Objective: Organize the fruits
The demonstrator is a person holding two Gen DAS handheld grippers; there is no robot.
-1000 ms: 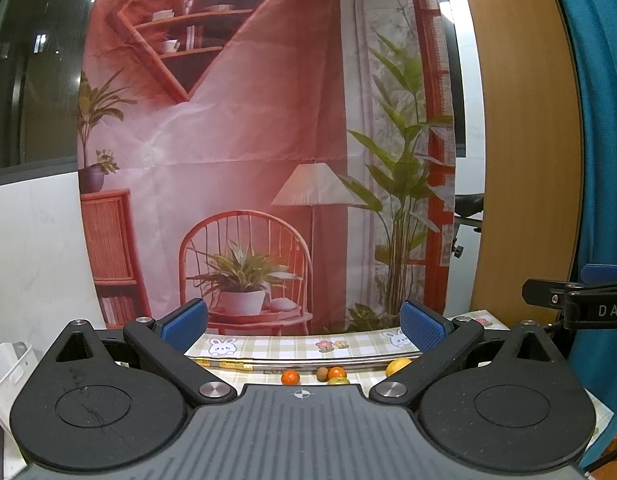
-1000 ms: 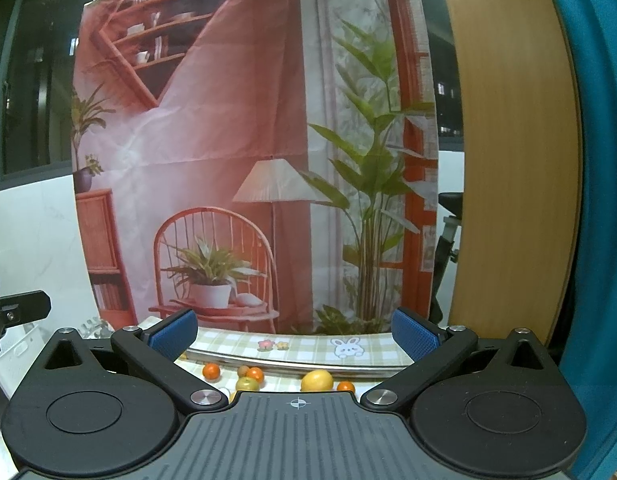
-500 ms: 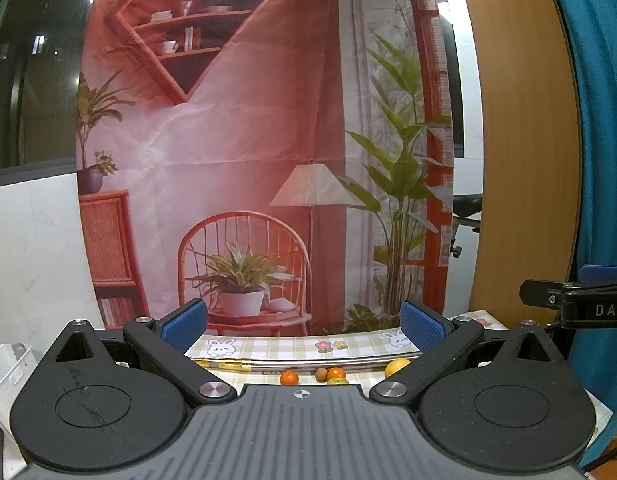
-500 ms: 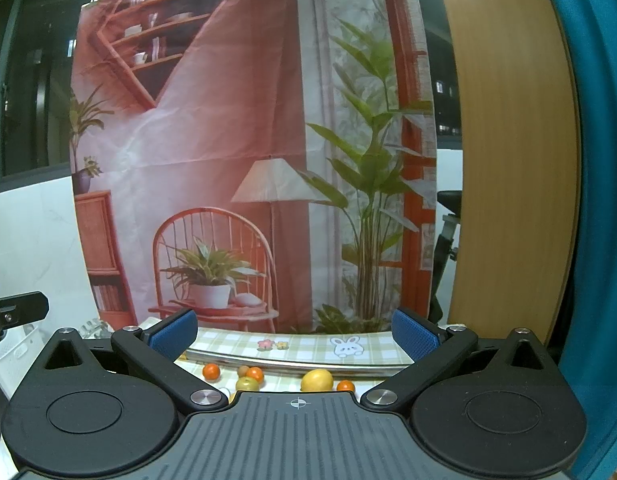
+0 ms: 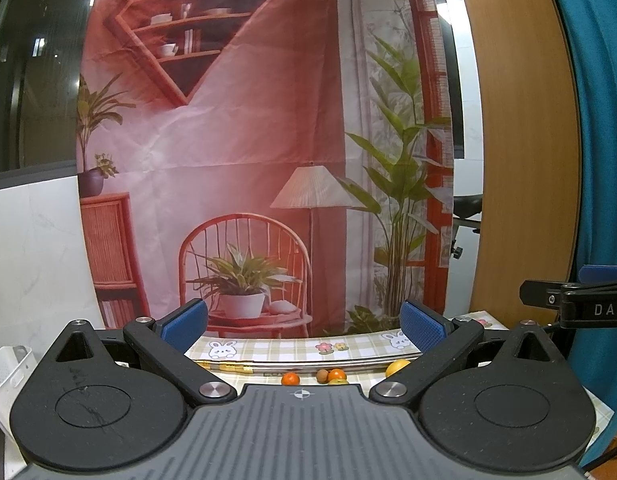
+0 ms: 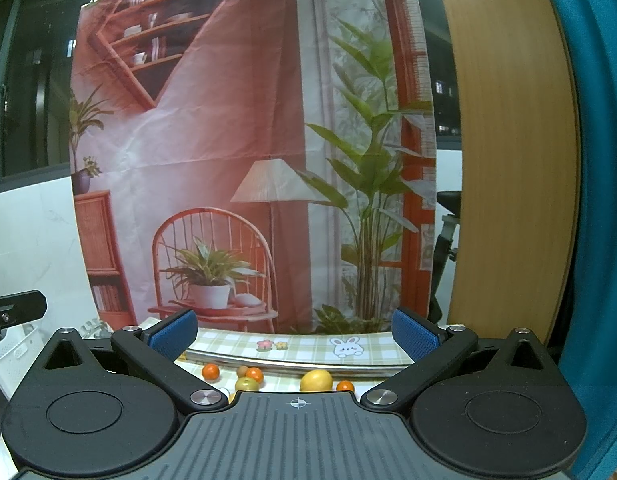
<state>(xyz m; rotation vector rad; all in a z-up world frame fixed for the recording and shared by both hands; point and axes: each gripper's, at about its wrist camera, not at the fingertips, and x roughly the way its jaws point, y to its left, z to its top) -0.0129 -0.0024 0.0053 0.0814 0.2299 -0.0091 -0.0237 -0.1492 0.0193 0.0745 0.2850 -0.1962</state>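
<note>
I found the fruits (image 6: 315, 380) low and ahead of both claws; right gripper (image 6: 294, 332) sat nearer, left gripper (image 5: 304, 320) farther, both wide open, empty.

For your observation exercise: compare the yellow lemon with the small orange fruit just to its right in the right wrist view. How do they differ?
The lemon is yellow; the small orange fruit is orange. The lemon is clearly larger. The lemon shows almost whole, while the small orange fruit is partly hidden behind the hand-held gripper's body. Both are rounded and lie on the checked tablecloth.
</note>
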